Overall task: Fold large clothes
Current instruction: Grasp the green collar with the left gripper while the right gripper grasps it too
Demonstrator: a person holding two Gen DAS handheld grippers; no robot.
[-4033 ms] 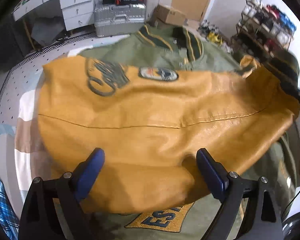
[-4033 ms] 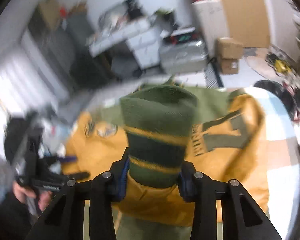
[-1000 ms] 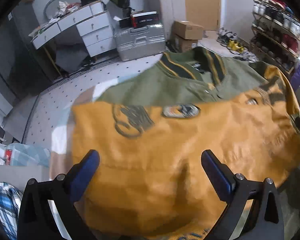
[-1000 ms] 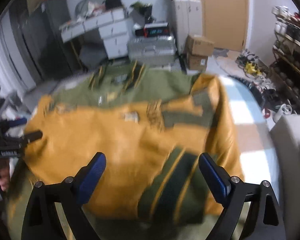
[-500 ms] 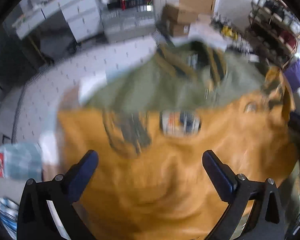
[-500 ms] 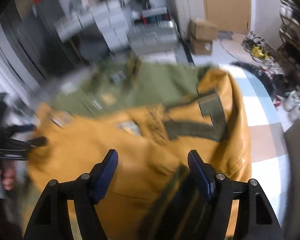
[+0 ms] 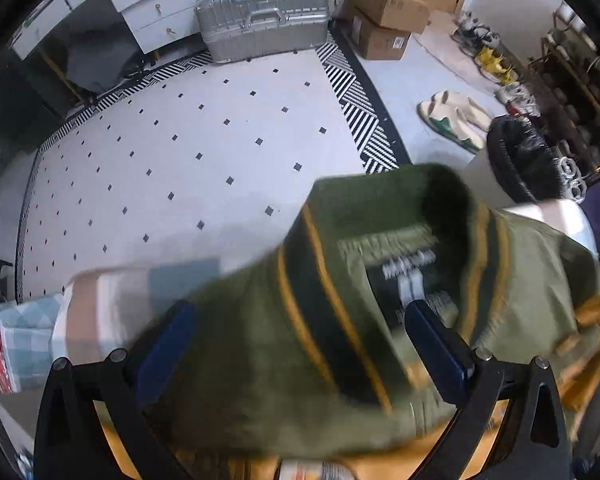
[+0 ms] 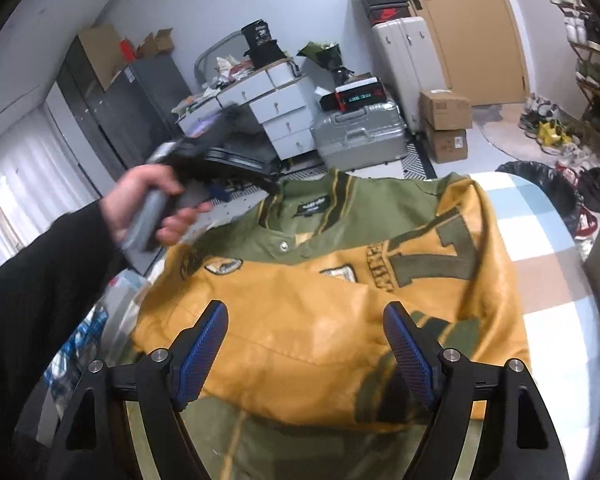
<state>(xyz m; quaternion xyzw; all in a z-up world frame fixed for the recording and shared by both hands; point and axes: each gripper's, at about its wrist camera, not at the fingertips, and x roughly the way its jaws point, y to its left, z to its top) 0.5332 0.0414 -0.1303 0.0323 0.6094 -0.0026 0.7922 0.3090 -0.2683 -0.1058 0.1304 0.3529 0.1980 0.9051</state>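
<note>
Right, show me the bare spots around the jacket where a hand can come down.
Free: the checked cover right of the jacket, and a small strip left of the collar. Crowded: the near left edge, where the left hand and bundled fabric sit.

The jacket is olive green with mustard-yellow sleeves; its collar is dark green with yellow stripes. Beyond the jacket, the rug is white with black diamonds and a striped border. Beside the rug stands a silver suitcase.

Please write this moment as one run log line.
jacket: sleeves folded | left gripper: open, over collar | right gripper: open, holds nothing
</note>
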